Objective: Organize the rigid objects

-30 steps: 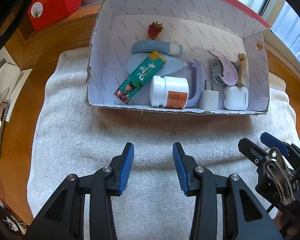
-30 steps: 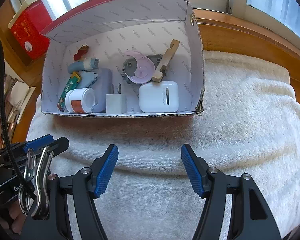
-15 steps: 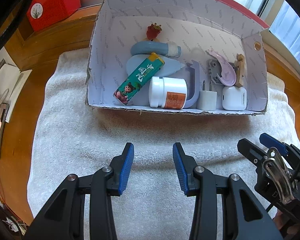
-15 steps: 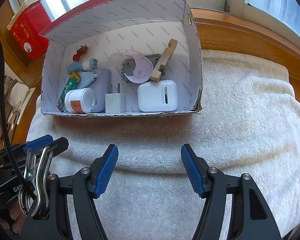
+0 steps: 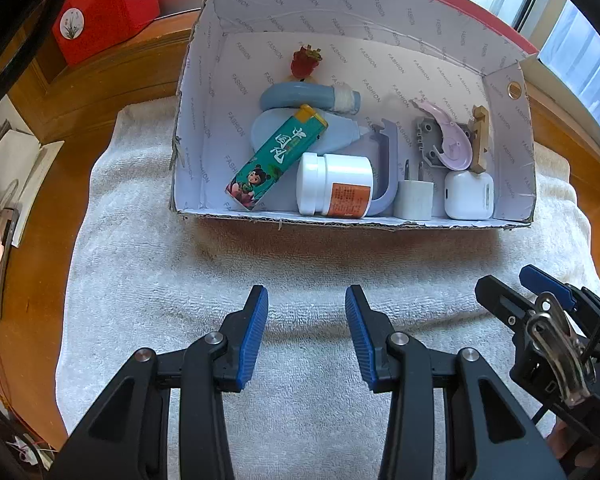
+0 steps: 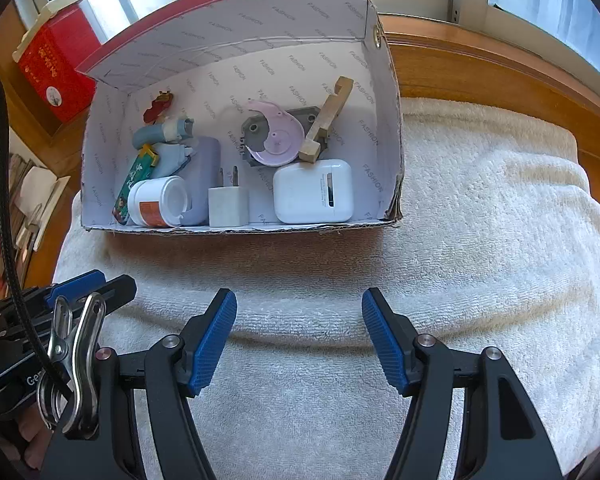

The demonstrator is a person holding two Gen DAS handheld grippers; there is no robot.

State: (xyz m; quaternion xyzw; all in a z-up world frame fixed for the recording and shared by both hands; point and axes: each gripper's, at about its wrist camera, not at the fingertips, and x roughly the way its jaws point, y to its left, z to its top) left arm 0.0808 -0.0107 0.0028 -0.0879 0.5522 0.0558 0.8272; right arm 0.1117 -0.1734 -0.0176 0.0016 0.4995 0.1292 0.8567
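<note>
1 cardboard box (image 5: 516, 184) on the towel (image 5: 180, 280) holds 1 white bottle (image 5: 336, 190), 1 charger plug (image 5: 414, 200), 1 earbud case (image 6: 314, 192). The left gripper (image 5: 306, 312) and right gripper (image 6: 298, 320) both gape empty.

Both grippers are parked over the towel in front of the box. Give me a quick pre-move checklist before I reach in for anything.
1. Left gripper empty, jaws apart over the towel: ok.
2. Right gripper empty, jaws apart: ok.
3. Open front of the cardboard box unobstructed: ok.
4. White earbuds case free to lift: not ok, the wooden piece appears to rest on its top edge.
5. White pill bottle on its side at the front, nothing lying on it: ok.
6. Green tube leans on the blue items behind it: not ok, may shift them.
</note>
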